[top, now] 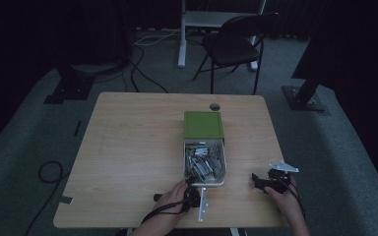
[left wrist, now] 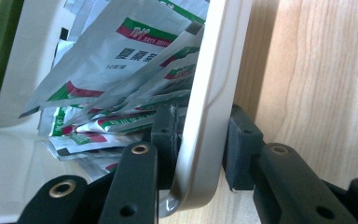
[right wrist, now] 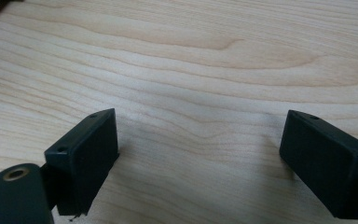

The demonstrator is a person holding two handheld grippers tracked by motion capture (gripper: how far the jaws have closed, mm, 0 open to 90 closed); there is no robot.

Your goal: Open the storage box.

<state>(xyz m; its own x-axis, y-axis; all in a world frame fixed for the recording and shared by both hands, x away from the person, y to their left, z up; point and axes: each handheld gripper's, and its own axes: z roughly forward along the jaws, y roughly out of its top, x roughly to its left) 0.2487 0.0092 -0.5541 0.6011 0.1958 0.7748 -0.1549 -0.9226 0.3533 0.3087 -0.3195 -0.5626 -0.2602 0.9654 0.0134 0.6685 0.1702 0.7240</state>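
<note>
A dim recording studio or lab, not a home: the bare wooden table (top: 138, 147) stands on grey carpet, black curtains hang behind it, a folding chair (top: 236, 44) sits beyond it, and cables (top: 142, 64) trail past its far-left corner.

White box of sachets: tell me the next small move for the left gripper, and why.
Probably draw the white box slowly toward the table's near edge. The left gripper straddles its rim, one jaw inside among the sachets and one outside, close against the wall. The right gripper rests open over bare table, so it can't steady the box.
</note>
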